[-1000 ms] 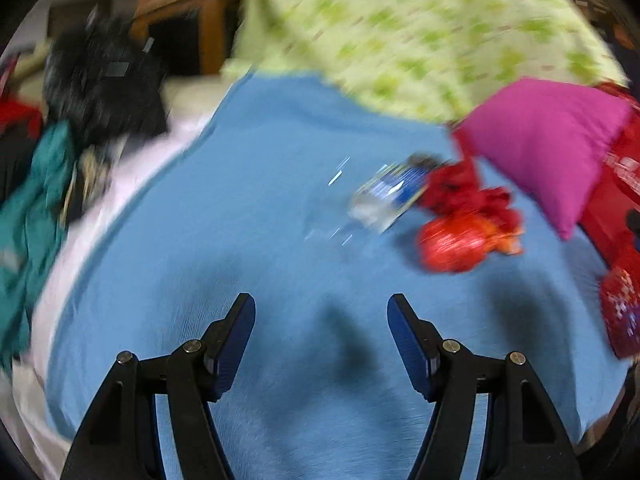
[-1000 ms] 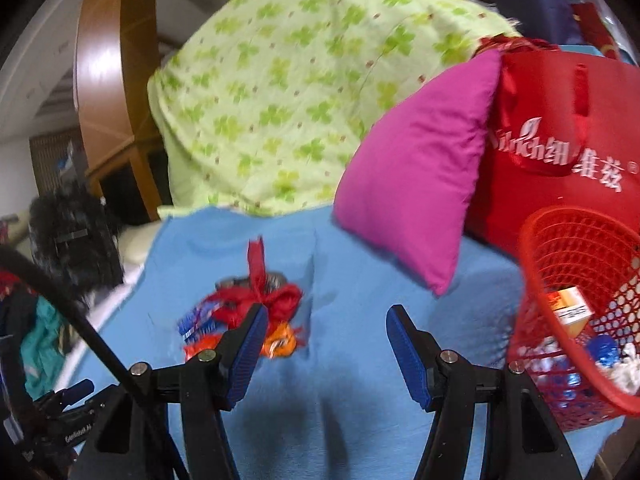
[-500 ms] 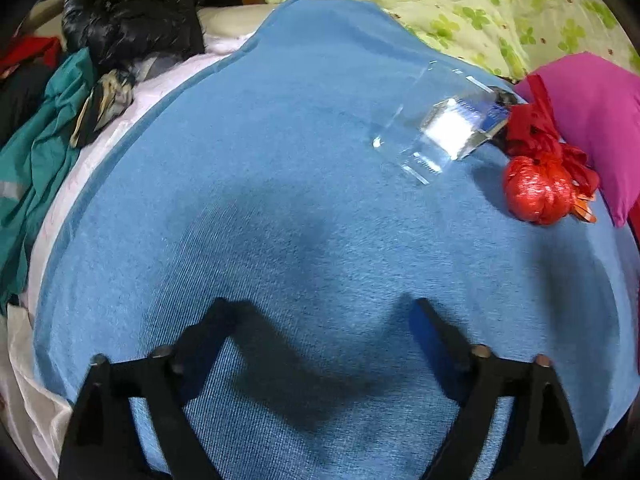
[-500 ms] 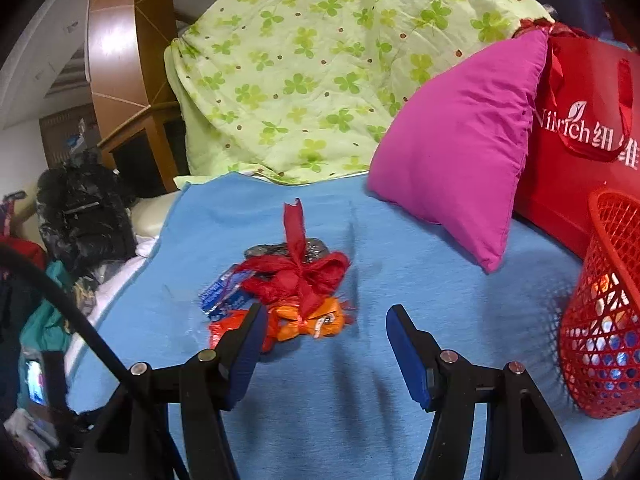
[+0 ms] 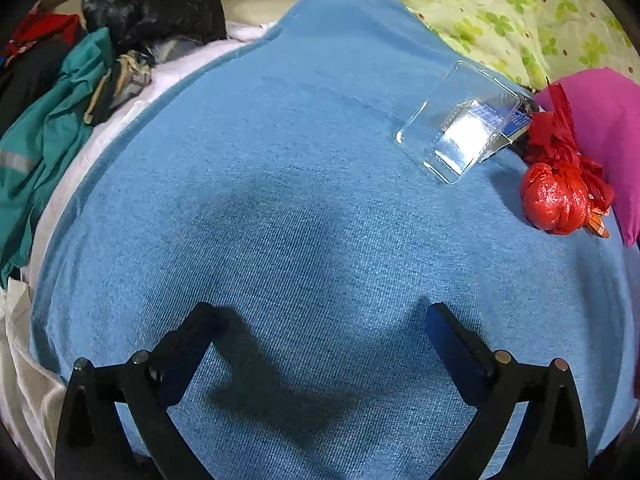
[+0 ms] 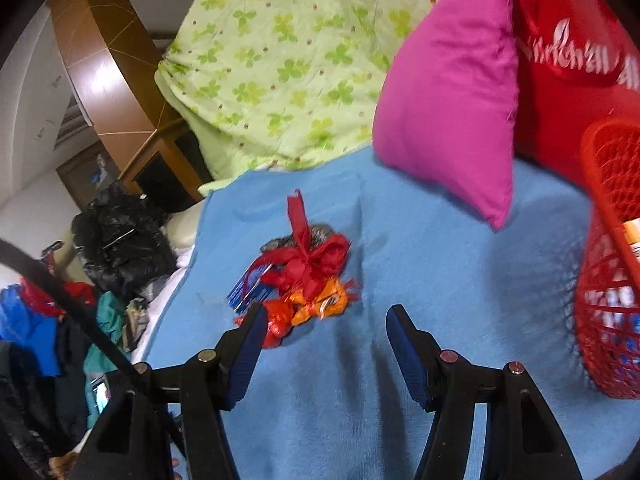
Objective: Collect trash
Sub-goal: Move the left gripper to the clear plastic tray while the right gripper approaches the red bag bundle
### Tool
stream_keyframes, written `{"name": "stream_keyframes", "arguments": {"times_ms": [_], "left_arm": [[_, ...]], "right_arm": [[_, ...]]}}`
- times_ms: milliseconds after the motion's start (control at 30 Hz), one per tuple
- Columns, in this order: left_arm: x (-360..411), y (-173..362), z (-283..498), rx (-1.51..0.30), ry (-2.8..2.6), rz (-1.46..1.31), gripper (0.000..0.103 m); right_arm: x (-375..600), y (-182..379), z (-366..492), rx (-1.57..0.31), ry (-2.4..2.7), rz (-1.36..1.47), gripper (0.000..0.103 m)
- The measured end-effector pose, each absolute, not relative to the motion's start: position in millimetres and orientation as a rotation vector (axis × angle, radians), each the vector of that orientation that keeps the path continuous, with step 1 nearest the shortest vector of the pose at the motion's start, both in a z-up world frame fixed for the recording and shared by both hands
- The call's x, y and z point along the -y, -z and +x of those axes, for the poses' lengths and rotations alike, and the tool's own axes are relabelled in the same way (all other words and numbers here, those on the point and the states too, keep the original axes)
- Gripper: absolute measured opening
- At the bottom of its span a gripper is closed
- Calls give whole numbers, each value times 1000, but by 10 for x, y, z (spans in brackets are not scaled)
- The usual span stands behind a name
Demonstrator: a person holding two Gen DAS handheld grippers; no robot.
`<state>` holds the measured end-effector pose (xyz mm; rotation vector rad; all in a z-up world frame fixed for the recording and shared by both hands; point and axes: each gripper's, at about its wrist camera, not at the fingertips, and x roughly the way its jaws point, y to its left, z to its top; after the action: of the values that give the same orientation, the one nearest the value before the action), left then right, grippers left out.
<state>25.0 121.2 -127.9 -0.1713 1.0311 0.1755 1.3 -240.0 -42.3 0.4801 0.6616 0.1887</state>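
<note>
A heap of trash lies on the blue blanket point(image 5: 300, 200): a clear plastic blister pack point(image 5: 460, 128), a red tied plastic bag point(image 5: 554, 196) and an orange wrapper point(image 6: 324, 300). The red bag point(image 6: 308, 260) and a blue wrapper point(image 6: 248, 290) also show in the right wrist view. My left gripper point(image 5: 320, 320) is open and empty, low over bare blanket, well short of the heap. My right gripper point(image 6: 326, 320) is open and empty, just in front of the orange wrapper. A red mesh basket point(image 6: 608, 264) holding trash stands at the right.
A pink pillow point(image 6: 452, 80) and a red tote bag point(image 6: 572, 60) lie behind the basket. A green clover quilt point(image 6: 280, 52) is piled at the back. Dark and teal clothes point(image 5: 60, 112) lie off the blanket's left edge.
My left gripper has dropped closer to the blanket, with the heap now at the upper right. My right gripper has moved forward to the heap, and the basket has slid to the right edge.
</note>
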Motion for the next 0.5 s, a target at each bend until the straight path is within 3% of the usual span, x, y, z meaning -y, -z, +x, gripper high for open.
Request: {"name": "stream_keyframes", "arguments": {"times_ms": [367, 500], "left_arm": [[-1065, 743, 687, -813, -142, -61, 103], [-1049, 734, 912, -813, -68, -102, 103]], "right_arm": [[1963, 864, 672, -899, -374, 567, 66], [1736, 1000, 880, -938, -412, 640, 66]]}}
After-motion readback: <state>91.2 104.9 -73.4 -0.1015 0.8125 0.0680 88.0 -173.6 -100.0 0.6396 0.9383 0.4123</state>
